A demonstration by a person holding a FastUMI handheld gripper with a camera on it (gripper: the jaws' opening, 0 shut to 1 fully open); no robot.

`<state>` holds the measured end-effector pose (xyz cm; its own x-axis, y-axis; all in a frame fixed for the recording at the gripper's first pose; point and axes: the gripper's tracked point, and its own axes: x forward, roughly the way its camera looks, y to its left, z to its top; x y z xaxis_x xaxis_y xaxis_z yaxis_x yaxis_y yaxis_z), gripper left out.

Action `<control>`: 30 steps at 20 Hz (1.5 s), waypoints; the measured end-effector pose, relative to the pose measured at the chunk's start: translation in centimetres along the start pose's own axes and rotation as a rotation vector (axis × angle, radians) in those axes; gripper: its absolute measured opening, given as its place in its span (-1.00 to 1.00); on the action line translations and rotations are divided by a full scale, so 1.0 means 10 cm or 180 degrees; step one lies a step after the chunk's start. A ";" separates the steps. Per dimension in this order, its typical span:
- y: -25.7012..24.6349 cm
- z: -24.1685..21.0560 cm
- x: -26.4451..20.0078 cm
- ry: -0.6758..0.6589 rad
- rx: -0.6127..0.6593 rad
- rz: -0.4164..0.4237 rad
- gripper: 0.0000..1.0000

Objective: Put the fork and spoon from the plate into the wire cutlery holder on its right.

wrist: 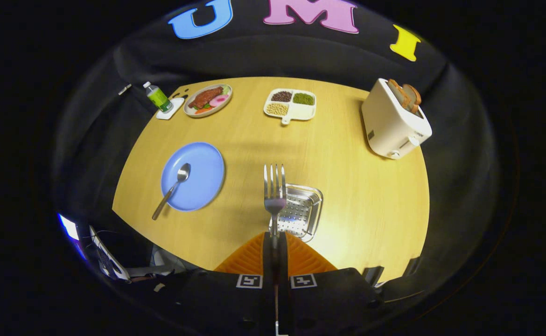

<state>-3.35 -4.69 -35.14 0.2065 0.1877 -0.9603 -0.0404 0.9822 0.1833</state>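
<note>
My gripper [275,239] is shut on a metal fork [274,189], which sticks up between the fingers with its tines pointing away from me. Fork and gripper hang high above the table, over the left part of the metal cutlery holder [304,211], a shiny perforated tray on the wood just ahead of the fingers. To the left of the holder lies a blue plate [199,172]. A spoon [172,189] rests on it, bowl on the plate and handle sticking out over the plate's near-left rim.
A white toaster [394,122] with bread slices stands at the table's far right. A divided dish of beans [290,104], a plate of food [207,99] and a small green bottle [157,97] line the far edge of the round wooden table [371,205].
</note>
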 end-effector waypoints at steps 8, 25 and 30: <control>-0.32 -0.27 0.34 0.1159 -0.0429 -0.0062 -0.86; -0.28 -0.08 0.71 0.1864 -0.0675 -0.0259 -0.71; -0.23 0.20 0.59 0.1035 -0.0611 -0.0201 -0.61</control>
<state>-0.09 -5.83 -40.78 -0.1052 0.0865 -0.9907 -0.2261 0.9680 0.1085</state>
